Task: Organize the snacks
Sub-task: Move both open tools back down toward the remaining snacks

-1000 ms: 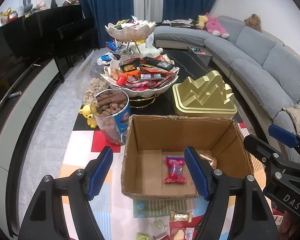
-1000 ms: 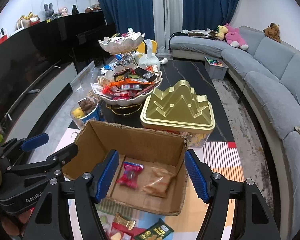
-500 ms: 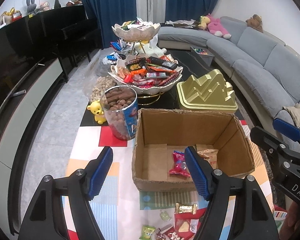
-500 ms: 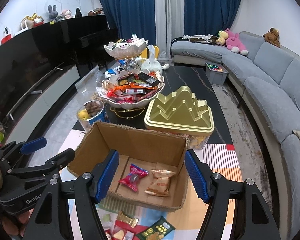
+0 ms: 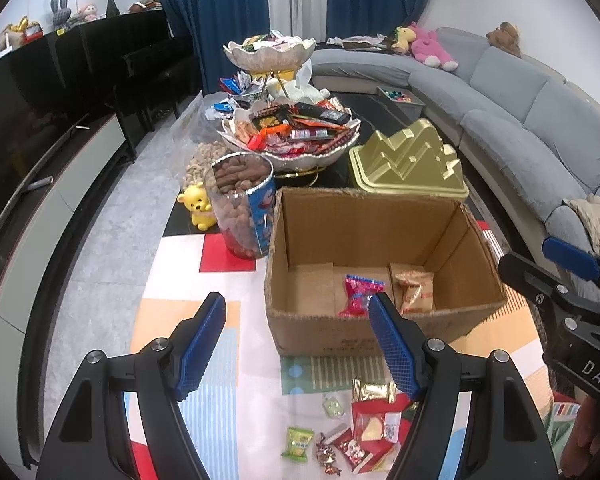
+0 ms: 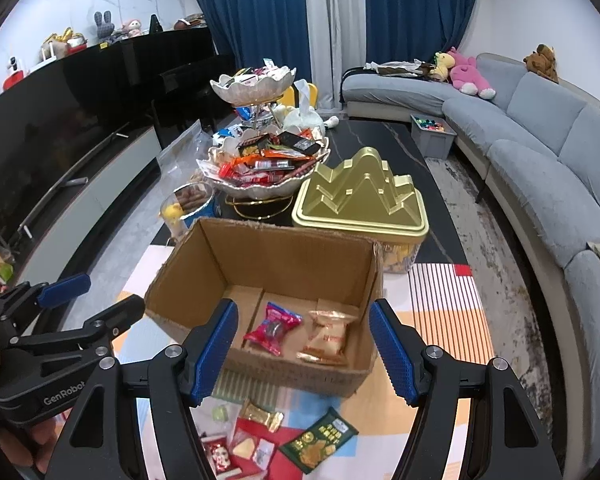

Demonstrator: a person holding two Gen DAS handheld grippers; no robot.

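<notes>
Left gripper (image 5: 296,344) and right gripper (image 6: 302,348) fingers spread, empty; box (image 5: 380,216) near wall hides part of red packet (image 5: 358,290); loose snacks (image 5: 364,424) cut off below.

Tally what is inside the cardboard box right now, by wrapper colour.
Red/pink wrapped snack: 1
Gold/orange wrapped snack: 1
Total in the cardboard box: 2
</notes>
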